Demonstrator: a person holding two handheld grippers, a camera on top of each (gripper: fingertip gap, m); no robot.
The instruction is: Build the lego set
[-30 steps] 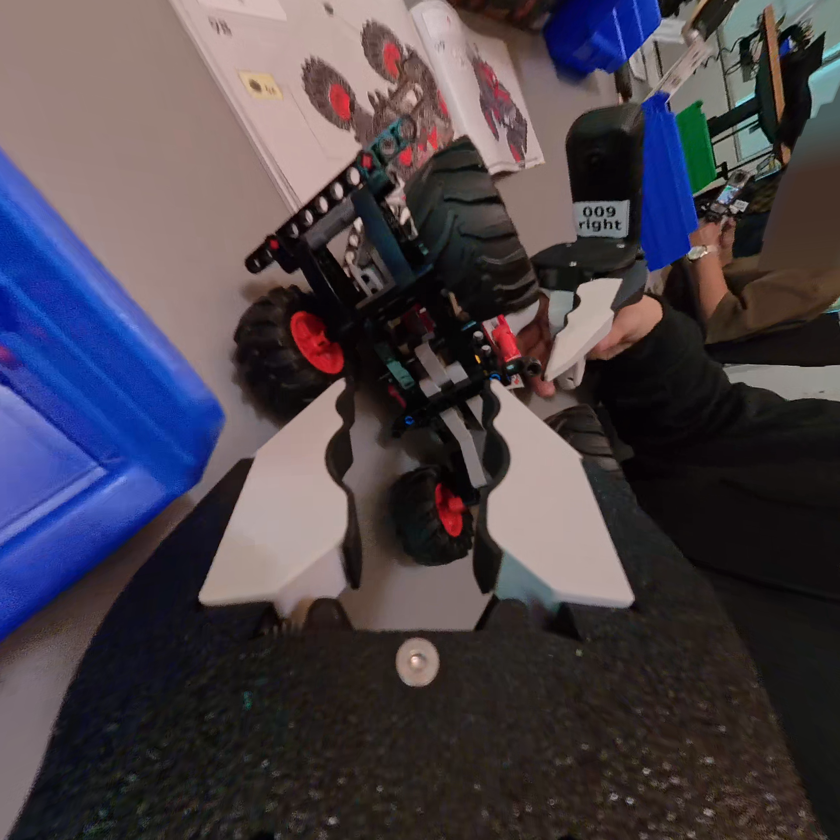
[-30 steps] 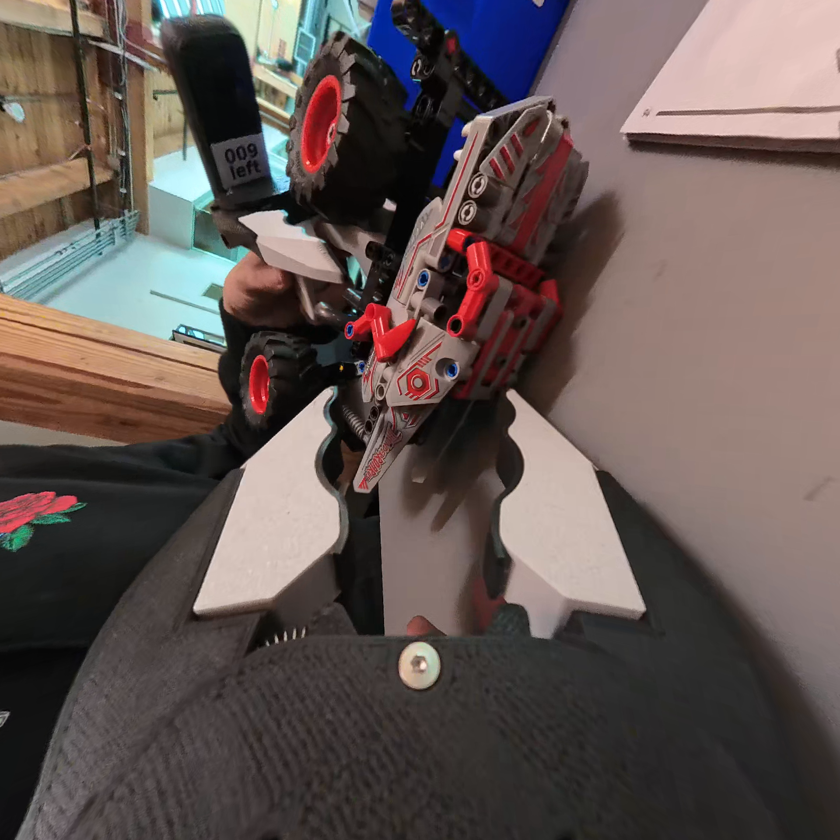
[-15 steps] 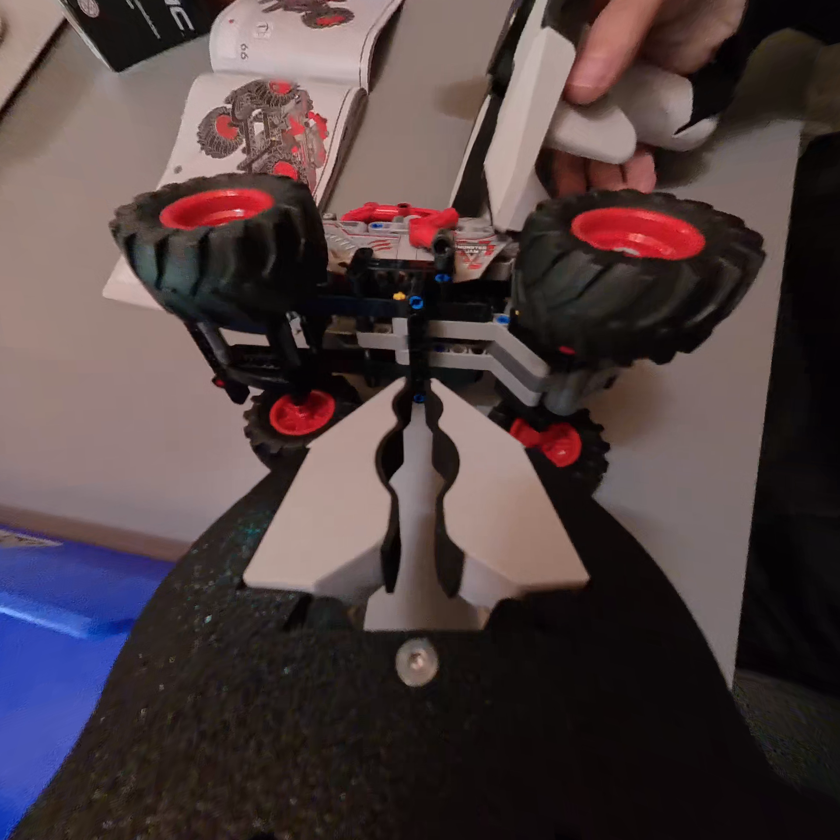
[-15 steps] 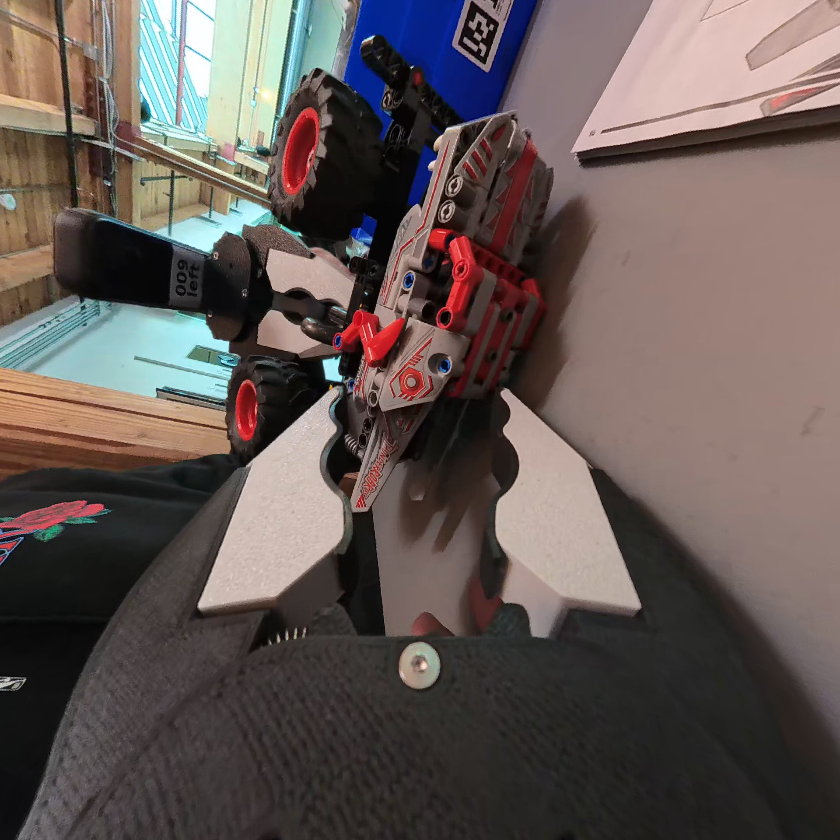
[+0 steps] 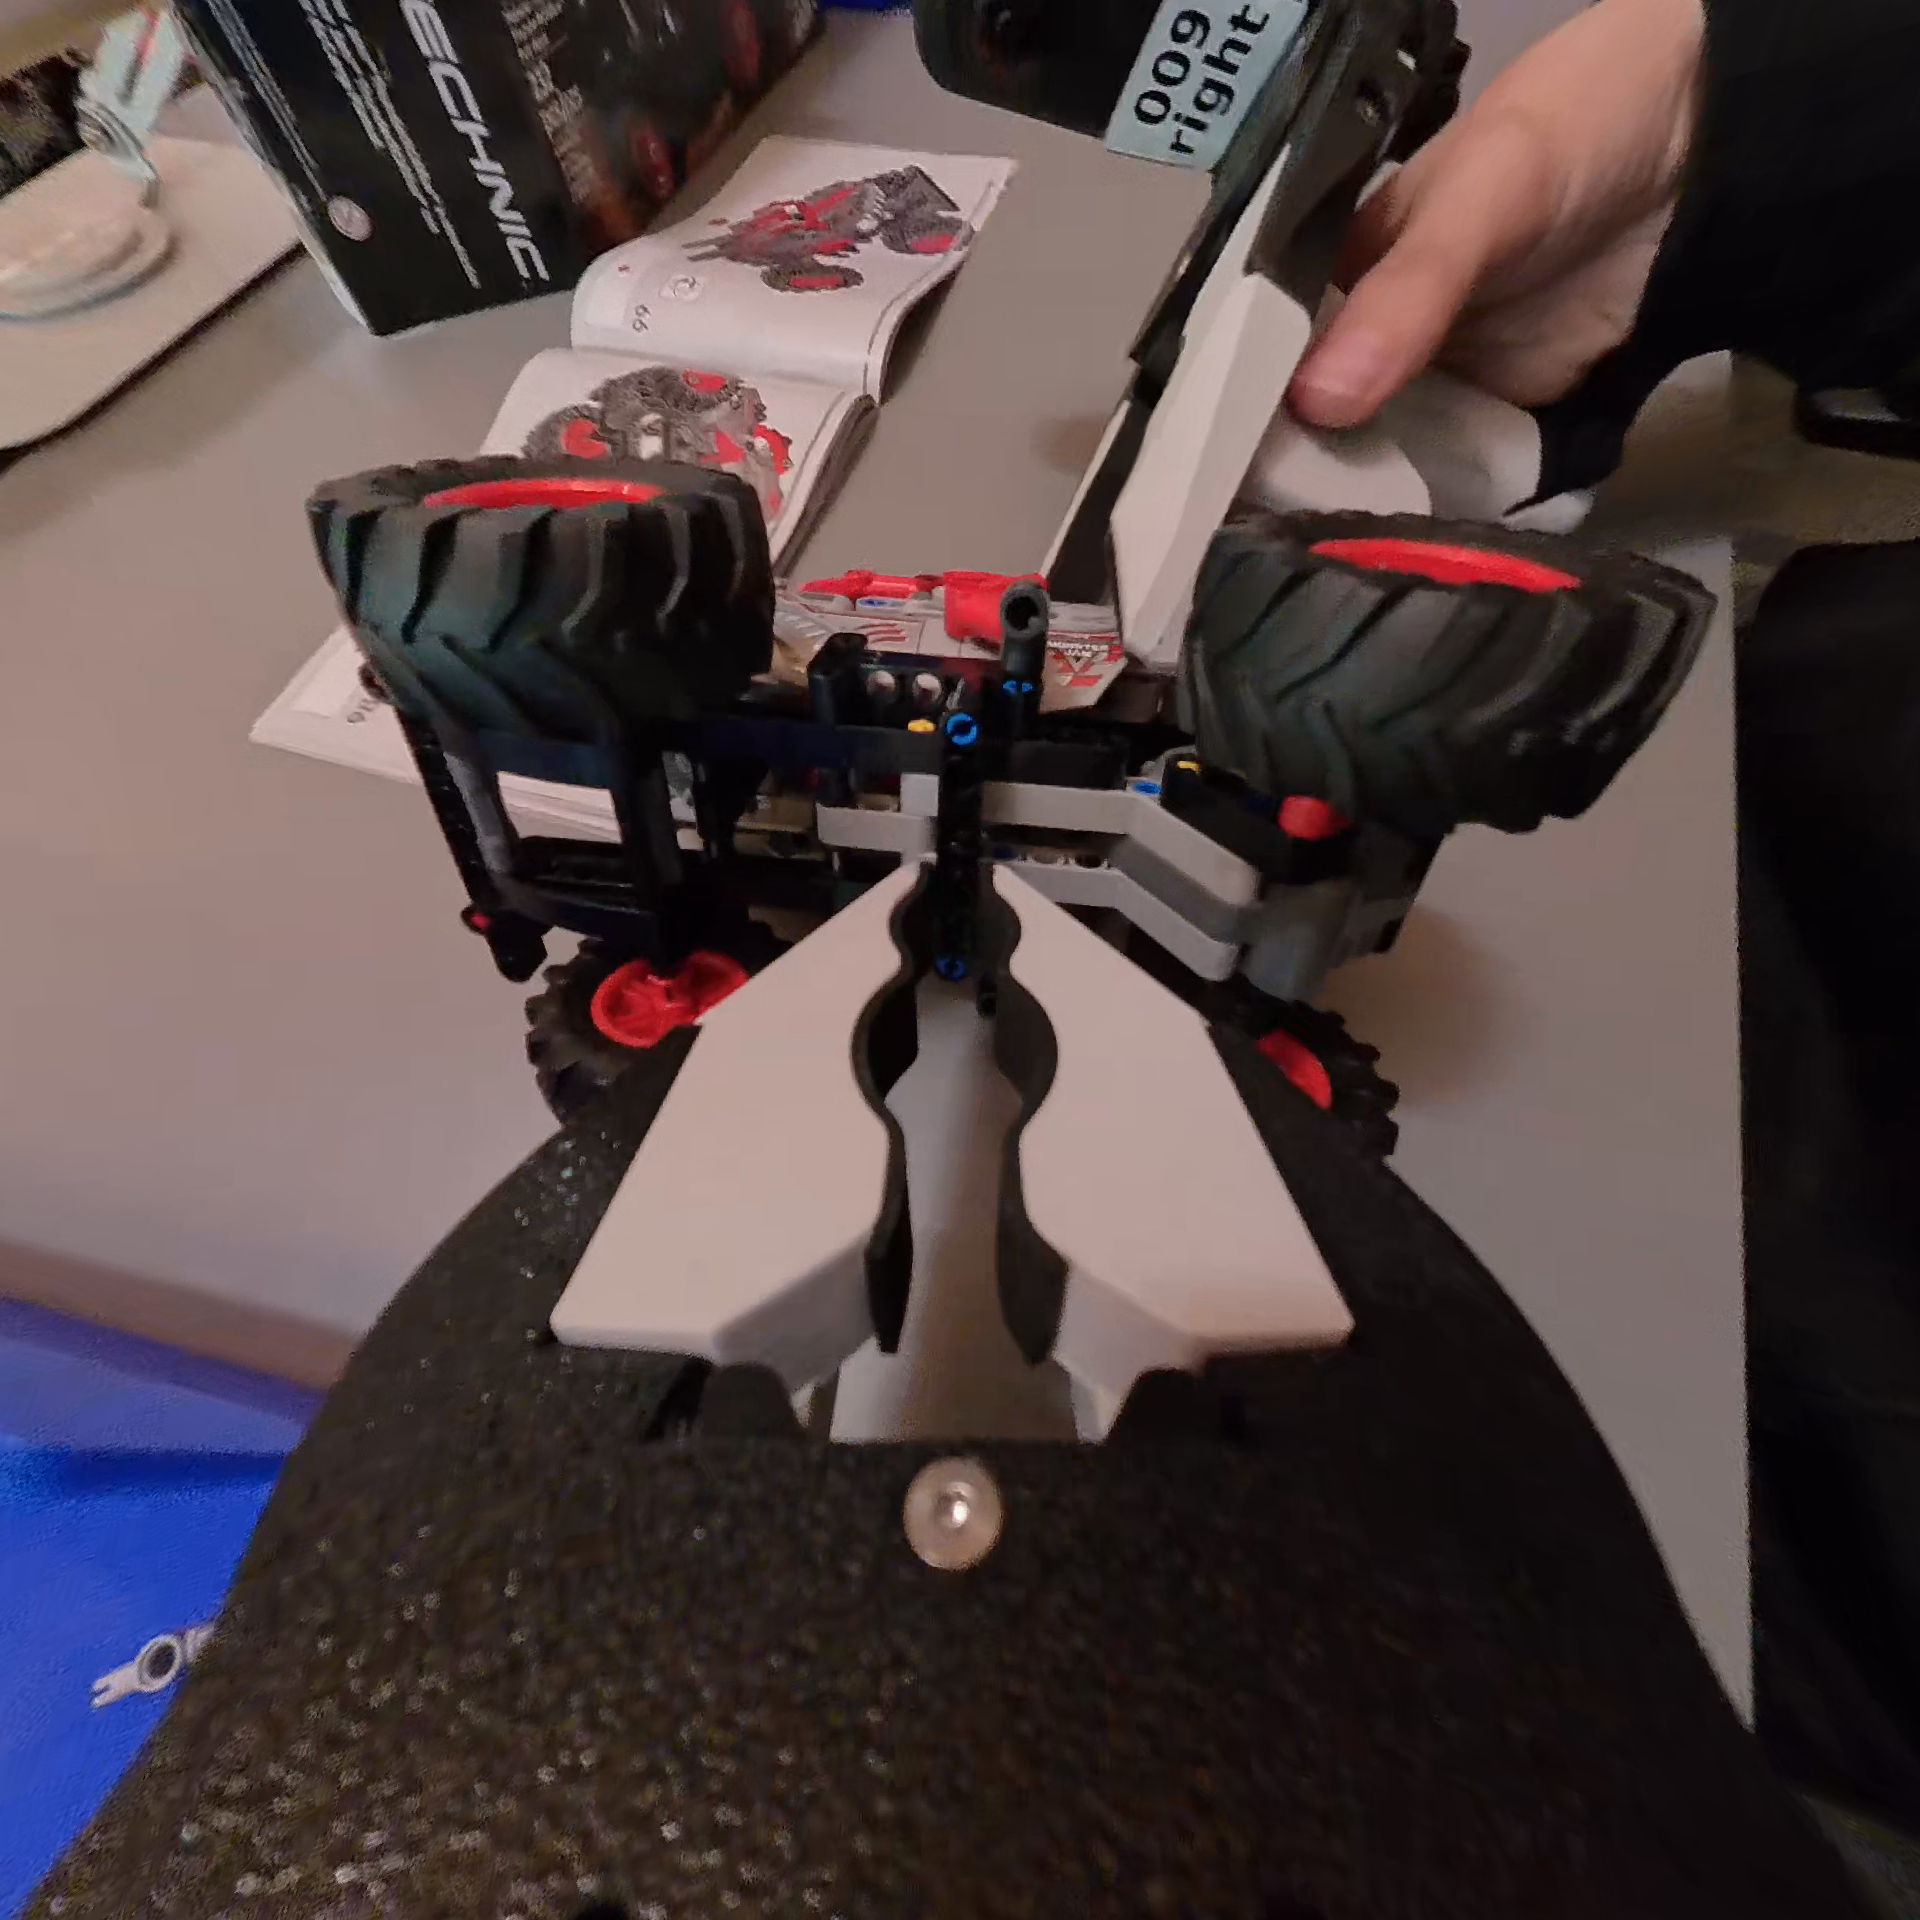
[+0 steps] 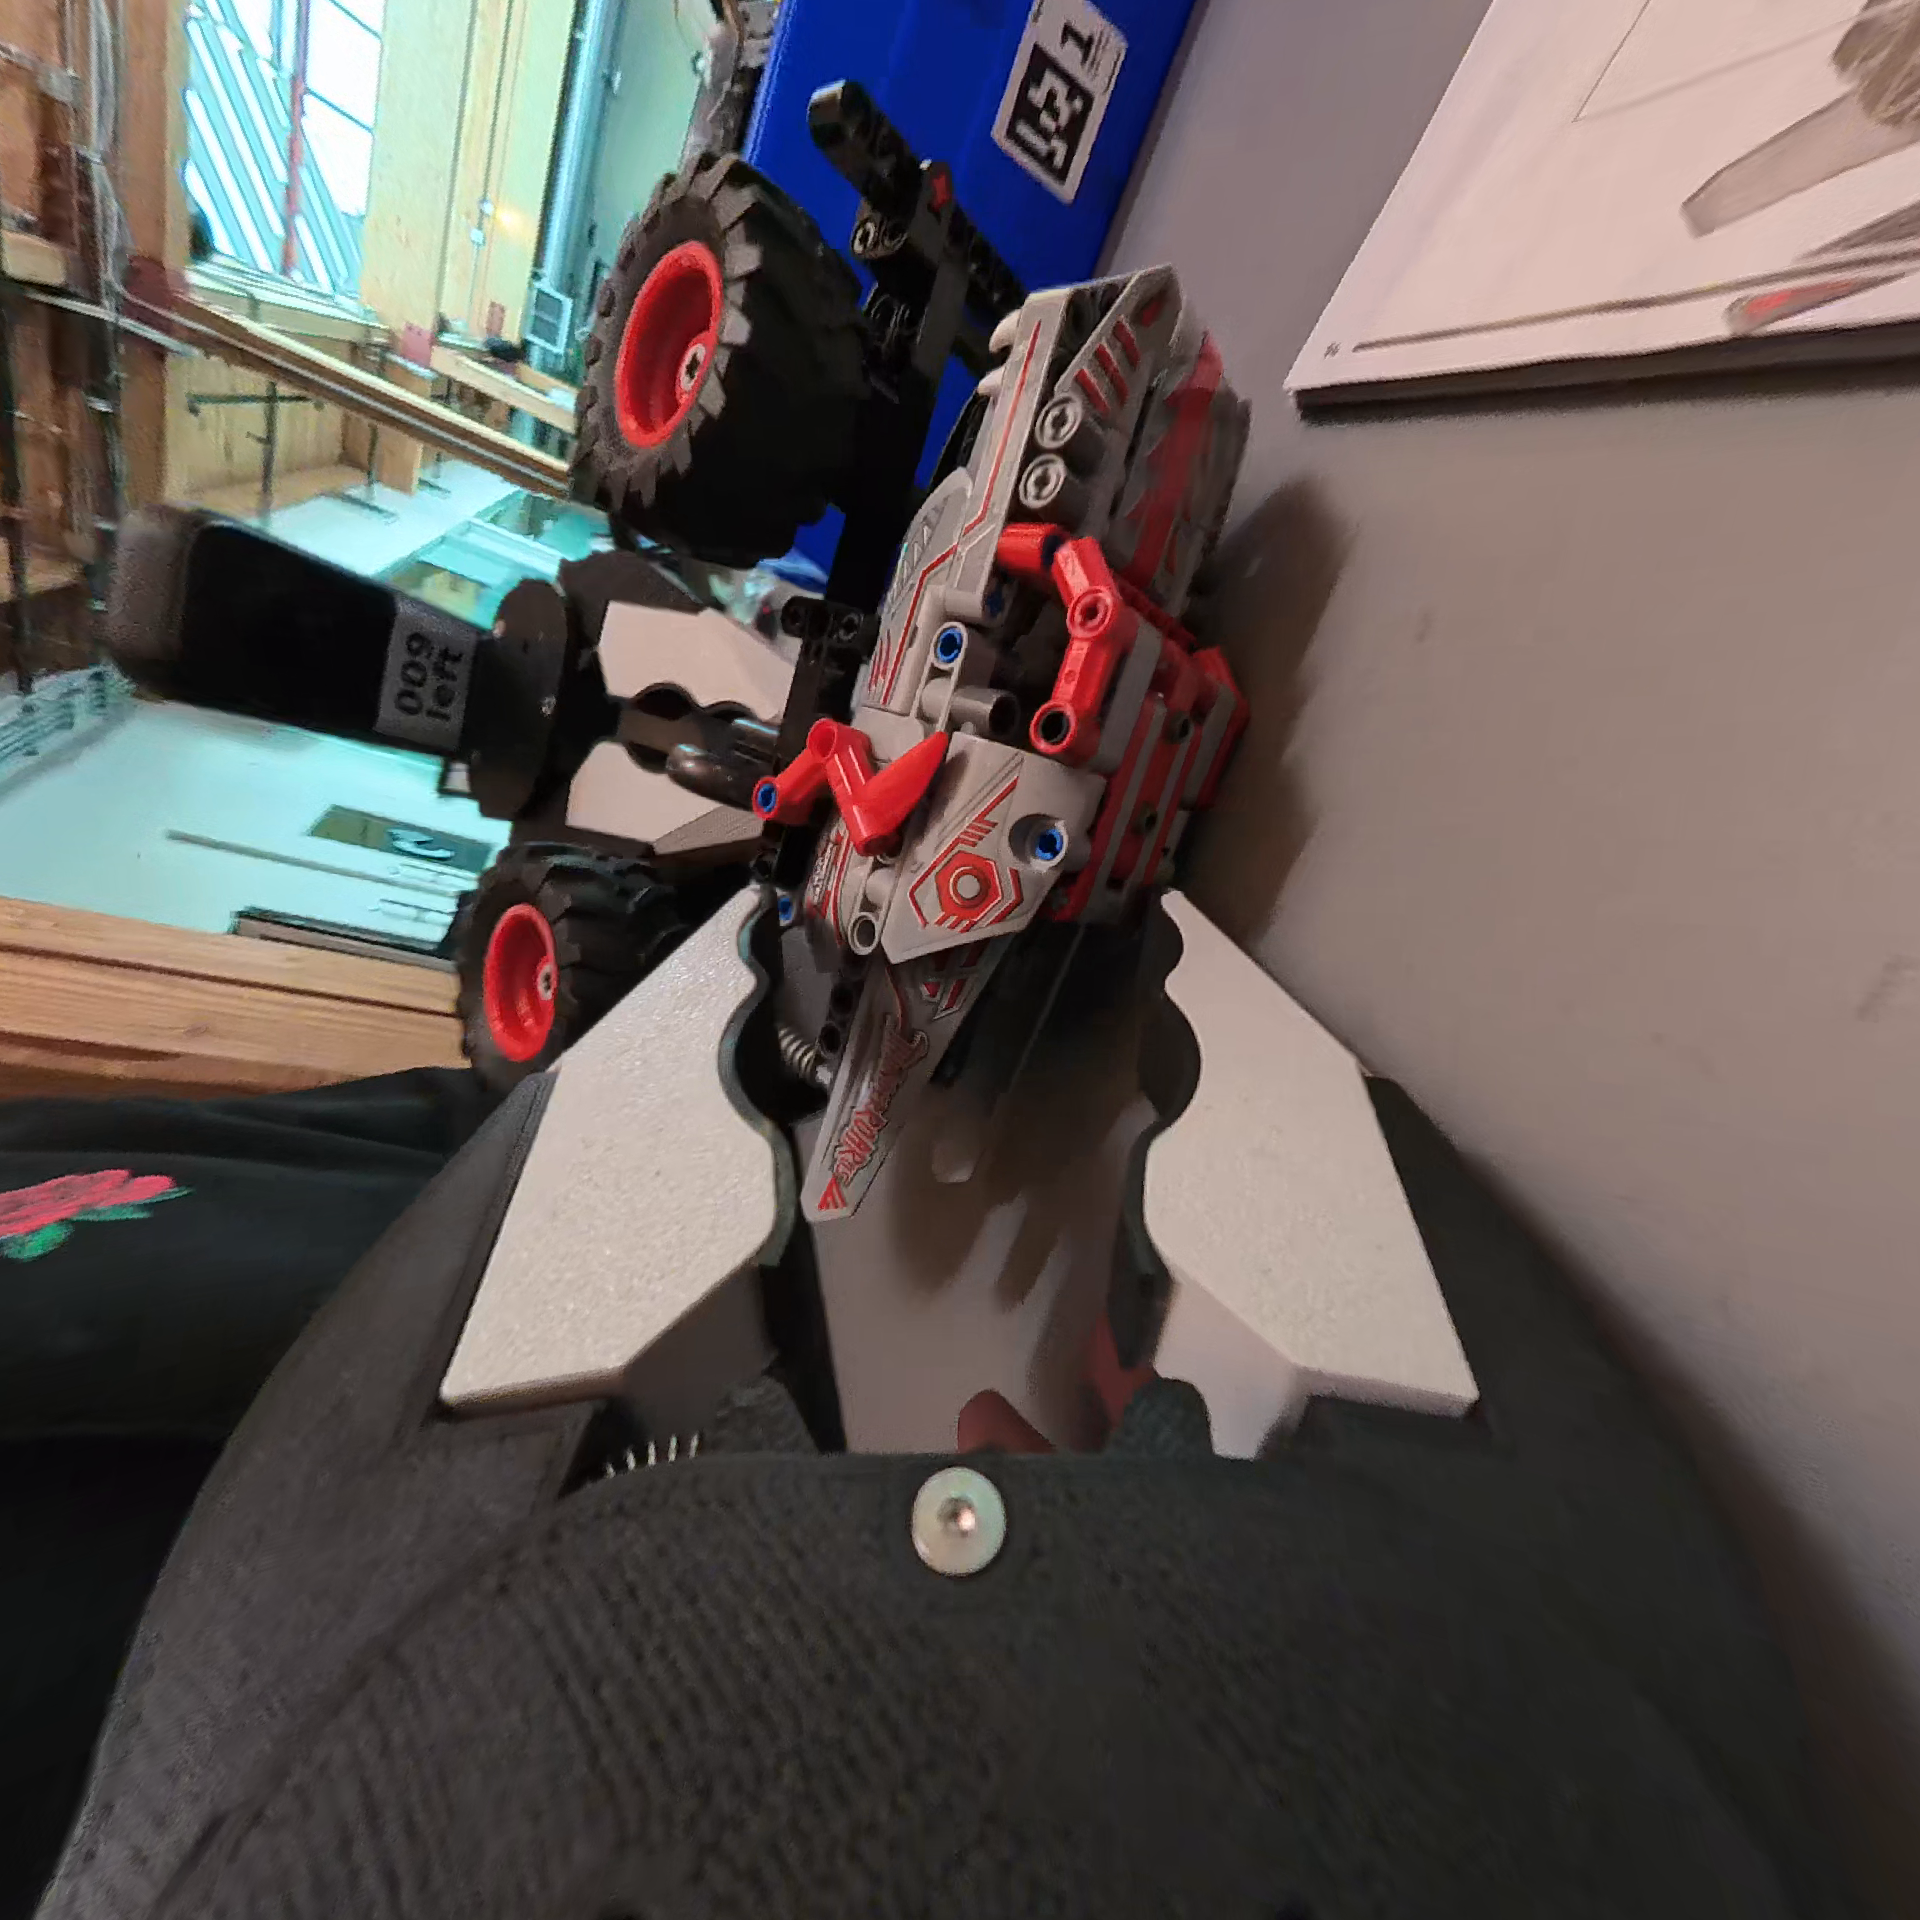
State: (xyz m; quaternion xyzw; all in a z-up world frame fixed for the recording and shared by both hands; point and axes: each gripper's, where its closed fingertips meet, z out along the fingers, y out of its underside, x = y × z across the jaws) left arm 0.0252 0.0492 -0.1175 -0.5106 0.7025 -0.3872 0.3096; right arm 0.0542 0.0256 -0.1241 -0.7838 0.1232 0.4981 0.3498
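Note:
The lego truck (image 5: 540,613) lies on its side on the grey table (image 5: 208,935), with black tyres, red hubs and a grey and red body. My left gripper (image 5: 956,894) is shut on a black beam (image 5: 958,831) of the chassis underside, between the two big wheels. In the right wrist view the truck (image 6: 987,862) has its nose between the wide-apart jaws of my right gripper (image 6: 961,914), which is open. The left gripper (image 6: 748,743) shows there on the chassis. The right gripper (image 5: 1184,416) stands behind the body, held by a hand (image 5: 1507,208).
An open instruction booklet (image 5: 769,301) and a black box (image 5: 447,156) lie behind the truck. A blue bin (image 5: 104,1507) sits at the near left, also in the right wrist view (image 6: 935,83). A white tray (image 5: 104,364) is at the far left. There is about 5 cm between the tips of the two grippers.
My left gripper was open at the truck's side. It swung round to the underside and shut on the black beam. The right gripper stayed open around the truck's nose.

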